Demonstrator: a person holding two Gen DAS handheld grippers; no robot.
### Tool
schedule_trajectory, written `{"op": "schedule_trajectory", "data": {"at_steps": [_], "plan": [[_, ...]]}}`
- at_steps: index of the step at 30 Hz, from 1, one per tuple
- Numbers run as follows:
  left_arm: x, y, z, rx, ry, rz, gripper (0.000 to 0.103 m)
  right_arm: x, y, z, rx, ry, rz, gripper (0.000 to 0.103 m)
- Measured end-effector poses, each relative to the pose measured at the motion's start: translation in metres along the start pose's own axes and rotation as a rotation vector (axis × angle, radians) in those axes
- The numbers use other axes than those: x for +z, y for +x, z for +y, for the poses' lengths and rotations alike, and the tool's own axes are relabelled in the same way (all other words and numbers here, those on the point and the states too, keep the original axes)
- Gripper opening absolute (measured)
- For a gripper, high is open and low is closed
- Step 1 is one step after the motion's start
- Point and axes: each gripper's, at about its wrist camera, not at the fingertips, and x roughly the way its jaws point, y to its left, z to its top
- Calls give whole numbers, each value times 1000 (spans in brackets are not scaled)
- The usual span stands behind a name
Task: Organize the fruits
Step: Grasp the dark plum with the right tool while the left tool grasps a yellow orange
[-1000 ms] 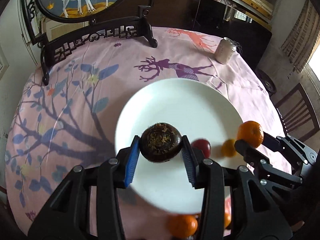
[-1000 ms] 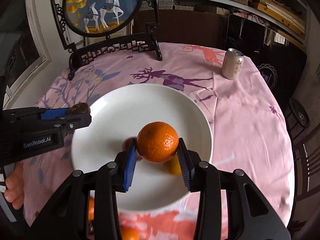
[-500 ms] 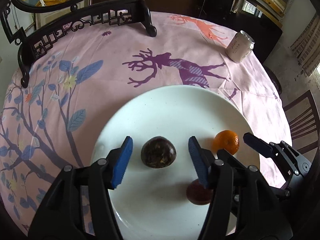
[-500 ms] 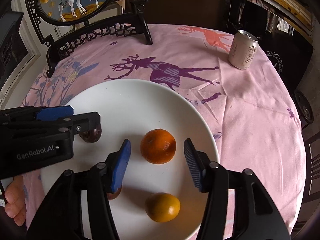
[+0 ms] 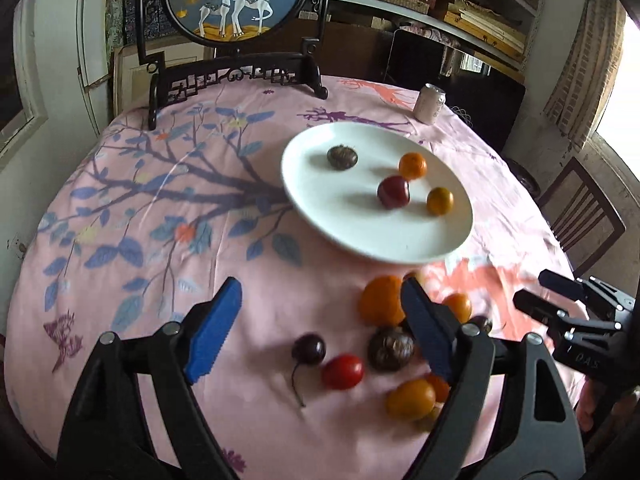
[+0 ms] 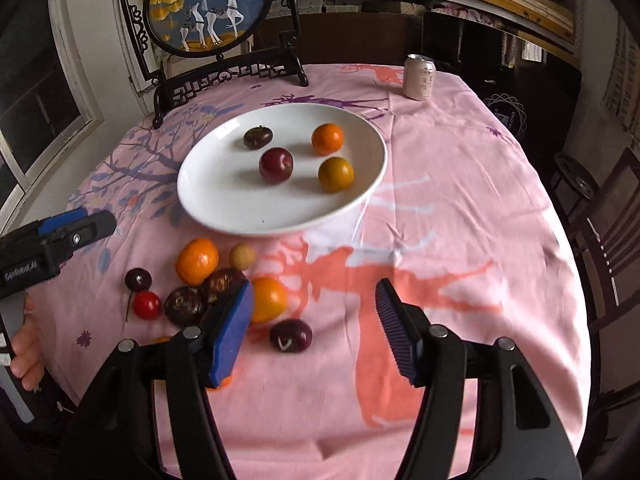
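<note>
The white plate (image 5: 340, 220) (image 6: 224, 208) holds a dark brown fruit (image 5: 342, 157), an orange (image 6: 327, 139), a red plum (image 6: 276, 165) and a yellow-orange fruit (image 6: 336, 174). Several loose fruits lie on the pink cloth in front of it, among them an orange (image 5: 380, 300), a cherry (image 5: 308, 348), a red tomato (image 5: 343, 371) and a plum (image 6: 291, 335). My left gripper (image 5: 320, 300) hovers over this pile, jaws opening, gripping nothing. My right gripper (image 6: 314, 300) hangs just right of the pile, jaws opening too, with nothing between them.
A drink can (image 6: 419, 77) stands at the table's far right. A round deer picture in a black carved stand (image 6: 224, 68) fills the far edge. A wooden chair (image 5: 580, 220) is at the right. A hand (image 6: 26, 348) holds the left gripper.
Both grippers let go of their fruit, the dark fruit and the orange, onto the plate, then drew back toward the near edge over the loose fruits. Their jaws stand wider.
</note>
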Motion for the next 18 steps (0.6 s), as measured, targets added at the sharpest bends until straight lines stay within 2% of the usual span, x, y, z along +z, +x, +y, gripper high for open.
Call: {"op": "schedule_trajectory", "data": {"at_steps": [5,13,15,17,18], "plan": [[-37,-6,-3,7,58,44,83,-18,2,4,37,12,36,63],[-64,6,-15,-81,85,162,83,-35,34,9,28,3,80,63],[-66,9,-18,-88,87,180,83,-36,42,11,5,-8,82,55],[-67,11,-20,-88,95,189,83,-36,49,12,18,-16,91,41],[-68,11,-22,-88,99,192,83,-35,53,12,22,-18,96,39]]}}
